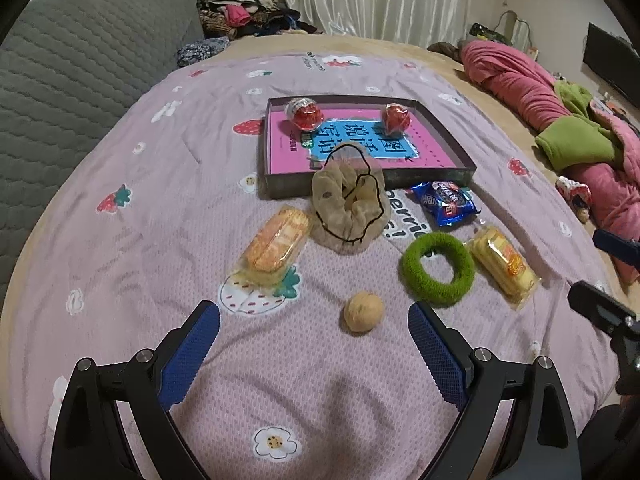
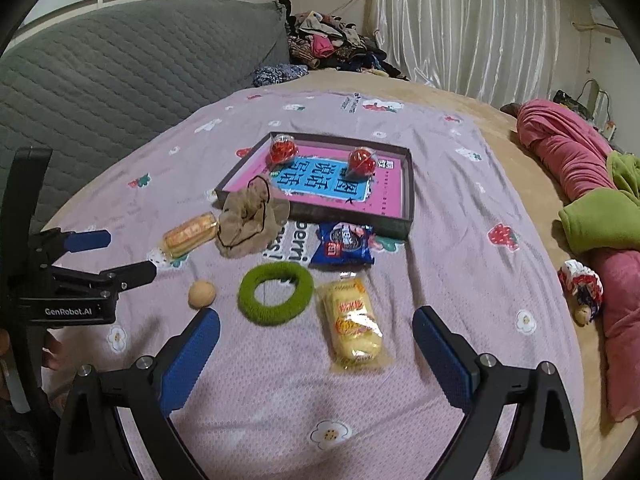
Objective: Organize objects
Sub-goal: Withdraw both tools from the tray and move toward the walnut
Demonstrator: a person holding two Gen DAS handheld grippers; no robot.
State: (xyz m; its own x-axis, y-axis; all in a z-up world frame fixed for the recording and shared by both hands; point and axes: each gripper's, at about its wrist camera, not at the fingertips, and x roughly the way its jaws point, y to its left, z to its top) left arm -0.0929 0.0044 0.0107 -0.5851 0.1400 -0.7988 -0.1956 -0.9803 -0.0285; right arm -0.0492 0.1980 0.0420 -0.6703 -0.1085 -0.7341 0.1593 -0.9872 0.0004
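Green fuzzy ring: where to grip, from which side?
Green fuzzy ring lies flat on the bedsheet. Come from above, one finger through the open centre and one outside, pinching the near rim; the band is thick and soft, so it should compress.

Dim, soft indoor light; strong fisheye bending and dark corners.

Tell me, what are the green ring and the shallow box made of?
The green ring looks like fuzzy fabric, perhaps terry or chenille: its surface is matte and nubbly. The shallow box seems to be cardboard: thin, stiff, dull dark walls with sharp folded corners.
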